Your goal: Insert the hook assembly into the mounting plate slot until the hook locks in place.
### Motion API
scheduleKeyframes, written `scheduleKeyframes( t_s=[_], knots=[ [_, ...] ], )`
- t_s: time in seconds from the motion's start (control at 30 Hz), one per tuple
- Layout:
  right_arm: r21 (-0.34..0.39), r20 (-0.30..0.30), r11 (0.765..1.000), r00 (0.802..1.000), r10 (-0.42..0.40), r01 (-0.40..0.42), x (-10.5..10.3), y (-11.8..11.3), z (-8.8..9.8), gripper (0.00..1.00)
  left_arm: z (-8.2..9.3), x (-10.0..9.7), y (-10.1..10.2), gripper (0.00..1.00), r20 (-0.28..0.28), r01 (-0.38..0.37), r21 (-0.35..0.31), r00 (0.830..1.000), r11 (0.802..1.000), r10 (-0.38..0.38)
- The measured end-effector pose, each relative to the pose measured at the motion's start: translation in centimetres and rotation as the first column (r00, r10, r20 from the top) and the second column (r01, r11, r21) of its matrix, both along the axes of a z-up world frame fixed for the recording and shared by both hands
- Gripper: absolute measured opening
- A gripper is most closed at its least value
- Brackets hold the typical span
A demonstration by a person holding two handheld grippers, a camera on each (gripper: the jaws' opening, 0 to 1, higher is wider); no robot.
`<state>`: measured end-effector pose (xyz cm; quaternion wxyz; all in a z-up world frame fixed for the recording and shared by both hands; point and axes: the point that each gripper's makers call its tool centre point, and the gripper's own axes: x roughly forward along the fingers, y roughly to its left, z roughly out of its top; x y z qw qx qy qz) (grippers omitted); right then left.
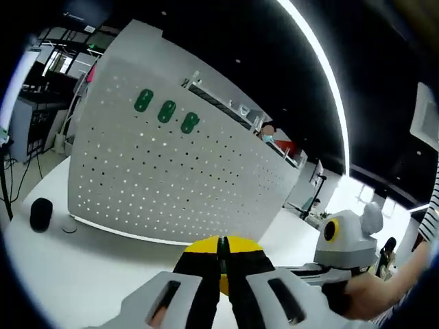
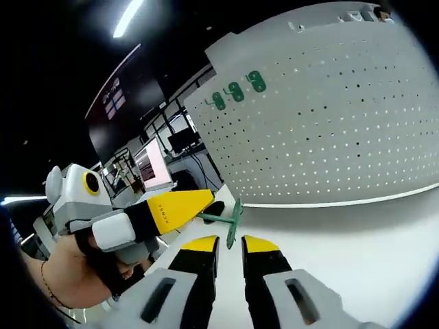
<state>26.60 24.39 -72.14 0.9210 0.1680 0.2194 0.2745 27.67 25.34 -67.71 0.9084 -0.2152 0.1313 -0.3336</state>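
A white pegboard [image 1: 178, 171] stands upright on the table, with three green pieces [image 1: 167, 112] mounted near its top. In the right gripper view the same pegboard [image 2: 329, 116] and green pieces [image 2: 236, 91] lie ahead. My left gripper [image 1: 219, 255] has its yellow jaws pressed together. From the right gripper view, the left gripper [image 2: 202, 202] comes in from the left, shut on the stem of a green hook assembly [image 2: 232, 221]. The hook's flat end hangs just above my right gripper [image 2: 230, 245], which is open and apart from it.
The white table [image 1: 82, 274] runs in front of the board. A black round object [image 1: 41, 214] lies on it at the board's left end. The right gripper's body [image 1: 346, 240] and a person's arm sit at the right. Monitors [image 2: 152, 164] stand behind.
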Motion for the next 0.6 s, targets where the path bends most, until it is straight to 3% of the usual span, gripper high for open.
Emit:
scheduleKeyframes(
  t_s=[0.6],
  knots=[
    [0.005, 0.008, 0.999, 0.999, 0.039, -0.039, -0.3, 1.1, 0.5, 0.03, 0.5, -0.5, 0.9, 0.01, 0.002, -0.015, -0.032, 1.000, 0.999, 0.015]
  ],
)
